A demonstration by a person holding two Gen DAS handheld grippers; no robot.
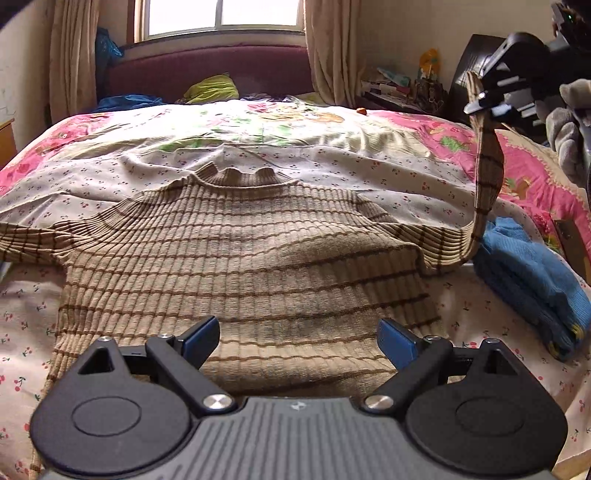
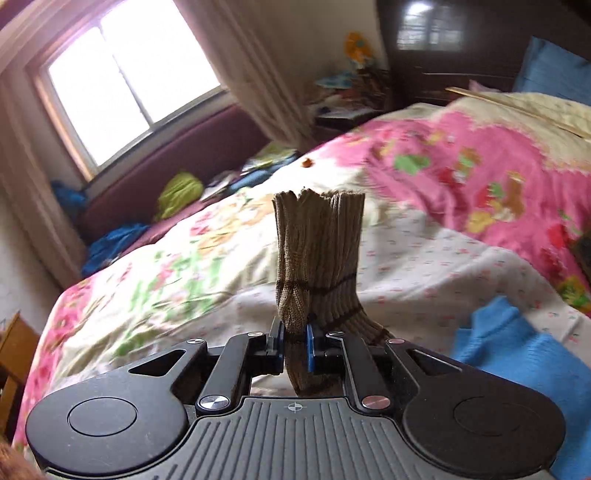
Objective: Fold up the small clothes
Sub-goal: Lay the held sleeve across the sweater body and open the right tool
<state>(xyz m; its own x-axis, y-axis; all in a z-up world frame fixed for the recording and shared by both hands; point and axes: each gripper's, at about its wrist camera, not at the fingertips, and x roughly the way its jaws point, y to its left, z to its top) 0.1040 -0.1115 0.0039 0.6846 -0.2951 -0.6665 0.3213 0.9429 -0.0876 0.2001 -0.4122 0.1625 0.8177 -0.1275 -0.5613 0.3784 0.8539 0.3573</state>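
A floral quilt (image 1: 406,122), window (image 1: 221,14) and, seemingly, a cluttered nightstand (image 1: 399,88).

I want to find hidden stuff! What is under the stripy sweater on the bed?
Around the stripy sweater a white cherry-print sheet shows, so it probably lies on that. Anything else beneath is covered. One sleeve is lifted by the right claw.

Ribbed knit sweater (image 1: 236,258) in beige yarn with thin brown stripes, matt and soft; its sleeve cuff (image 2: 317,236) shows the same vertical ribbing. Printed cotton-like quilt (image 1: 295,147), matt and lightly creased. Folded blue garment (image 1: 532,280), finely ribbed knit. Left gripper (image 1: 298,338) and right gripper (image 2: 294,345): matt black plastic, grooved grey housing, shiny metal screw heads, smooth blue pads (image 1: 397,338).
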